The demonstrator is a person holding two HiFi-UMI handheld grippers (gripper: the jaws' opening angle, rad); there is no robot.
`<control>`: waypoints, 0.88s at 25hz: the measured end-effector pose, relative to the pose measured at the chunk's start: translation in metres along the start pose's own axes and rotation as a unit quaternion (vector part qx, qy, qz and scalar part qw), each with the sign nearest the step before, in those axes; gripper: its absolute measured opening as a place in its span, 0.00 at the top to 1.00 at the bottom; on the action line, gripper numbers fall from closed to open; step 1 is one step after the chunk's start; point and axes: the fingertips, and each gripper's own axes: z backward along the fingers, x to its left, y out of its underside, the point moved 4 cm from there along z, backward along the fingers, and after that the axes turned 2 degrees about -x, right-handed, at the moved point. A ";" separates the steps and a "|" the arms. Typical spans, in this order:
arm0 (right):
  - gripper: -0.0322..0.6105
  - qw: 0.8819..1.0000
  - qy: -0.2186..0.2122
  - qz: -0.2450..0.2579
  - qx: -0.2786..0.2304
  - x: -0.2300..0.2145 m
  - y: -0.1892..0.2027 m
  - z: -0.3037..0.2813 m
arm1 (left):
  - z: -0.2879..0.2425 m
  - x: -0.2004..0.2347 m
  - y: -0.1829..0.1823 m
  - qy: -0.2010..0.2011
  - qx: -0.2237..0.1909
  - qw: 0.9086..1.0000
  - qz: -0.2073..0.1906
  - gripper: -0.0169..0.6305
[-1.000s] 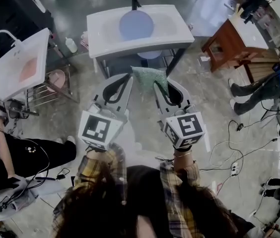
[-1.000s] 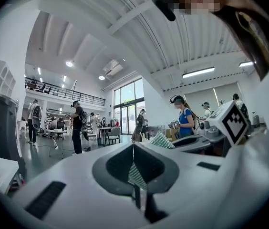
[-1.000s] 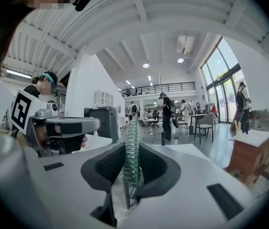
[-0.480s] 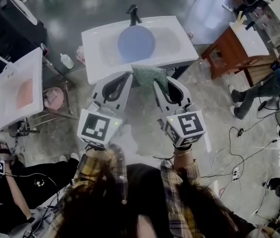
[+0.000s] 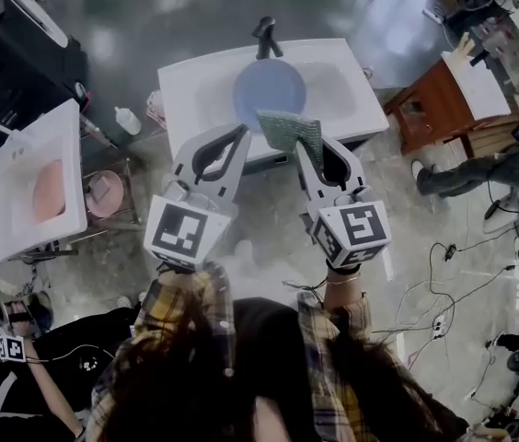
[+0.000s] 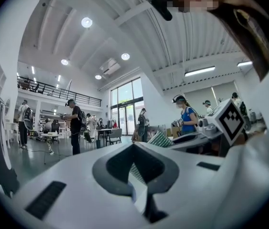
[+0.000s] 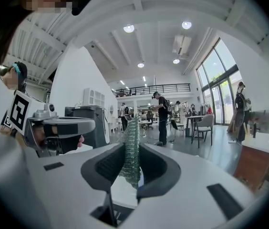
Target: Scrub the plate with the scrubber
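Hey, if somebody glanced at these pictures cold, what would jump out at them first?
The green mesh scrubber, pinched in the right hand-held gripper, stands out against the near edge of the white sink. Beyond it a round pale-blue plate lies in that sink. The left hand-held gripper beside it is shut and empty.

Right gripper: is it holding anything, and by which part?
The right gripper grips the green scrubber between its jaws, by its near edge; the rest sticks out ahead.
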 end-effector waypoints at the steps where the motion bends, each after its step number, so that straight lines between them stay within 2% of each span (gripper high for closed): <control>1: 0.80 1.000 0.002 -0.001 0.002 -0.001 0.001 -0.005 | -0.003 0.004 0.002 0.003 0.001 1.000 0.001 0.95; 11: 0.80 1.000 0.014 0.005 0.021 -0.032 0.007 -0.037 | -0.041 0.024 0.016 0.014 0.011 1.000 0.008 0.95; 22: 0.80 0.999 -0.030 0.014 0.025 -0.106 -0.008 -0.115 | -0.134 0.062 0.011 -0.029 0.007 1.000 0.006 0.95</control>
